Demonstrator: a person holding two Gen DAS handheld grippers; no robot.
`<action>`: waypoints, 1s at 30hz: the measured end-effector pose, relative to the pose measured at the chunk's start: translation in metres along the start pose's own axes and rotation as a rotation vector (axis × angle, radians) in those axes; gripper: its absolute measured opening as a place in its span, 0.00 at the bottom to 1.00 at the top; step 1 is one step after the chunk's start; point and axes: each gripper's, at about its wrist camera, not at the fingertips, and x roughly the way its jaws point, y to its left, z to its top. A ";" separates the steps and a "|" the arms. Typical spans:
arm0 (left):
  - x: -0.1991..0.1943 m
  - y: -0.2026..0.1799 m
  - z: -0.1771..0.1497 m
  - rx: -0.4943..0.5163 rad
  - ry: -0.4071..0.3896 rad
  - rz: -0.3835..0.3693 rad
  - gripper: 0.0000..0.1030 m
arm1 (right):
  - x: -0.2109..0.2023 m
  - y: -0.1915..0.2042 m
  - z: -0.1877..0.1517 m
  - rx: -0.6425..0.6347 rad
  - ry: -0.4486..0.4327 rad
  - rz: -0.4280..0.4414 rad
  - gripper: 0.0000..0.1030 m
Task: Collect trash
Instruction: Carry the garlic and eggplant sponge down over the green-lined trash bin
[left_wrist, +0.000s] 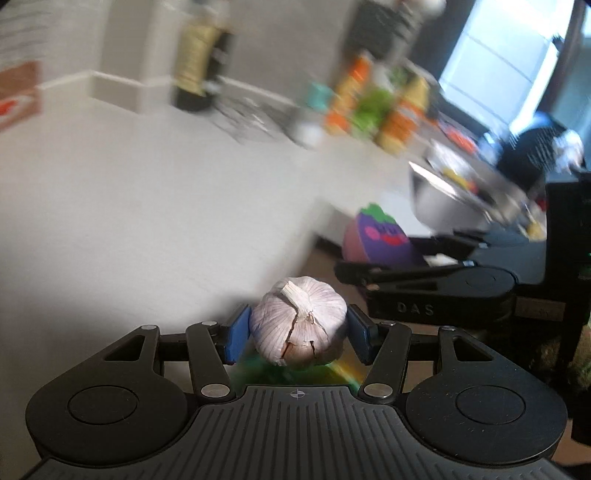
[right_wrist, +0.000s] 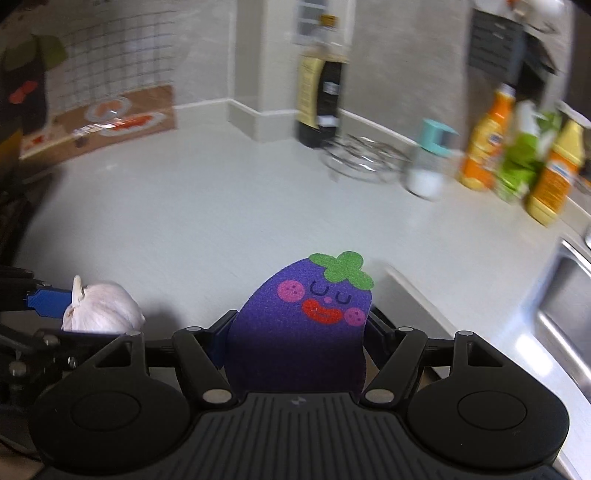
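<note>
My left gripper (left_wrist: 299, 338) is shut on a white garlic bulb (left_wrist: 301, 334), held between its blue pads above the counter's near edge. The bulb also shows in the right wrist view (right_wrist: 101, 308), at the left. My right gripper (right_wrist: 295, 336) is shut on a purple eggplant-shaped sponge (right_wrist: 306, 317) with a smiling face and green top. The sponge also shows in the left wrist view (left_wrist: 380, 240), with the right gripper's black body (left_wrist: 436, 284) beside it. Both grippers are side by side, off the white countertop (right_wrist: 221, 206).
A dark bottle (right_wrist: 319, 96), a wire rack (right_wrist: 364, 157), a teal-capped shaker (right_wrist: 430, 162) and orange, green and yellow bottles (right_wrist: 517, 151) stand along the back. A steel sink (right_wrist: 569, 306) lies right. A metal bowl (left_wrist: 454, 195) sits right. A cardboard box (right_wrist: 107, 118) leans back left.
</note>
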 end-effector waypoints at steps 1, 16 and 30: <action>0.010 -0.008 -0.005 0.009 0.034 -0.018 0.59 | -0.001 -0.007 -0.008 0.002 0.007 -0.015 0.69; 0.232 0.004 -0.142 -0.294 0.531 0.064 0.59 | 0.041 -0.090 -0.166 0.218 0.290 -0.011 0.68; 0.418 0.045 -0.293 -0.399 0.763 0.170 0.59 | 0.120 -0.108 -0.302 0.179 0.500 -0.035 0.68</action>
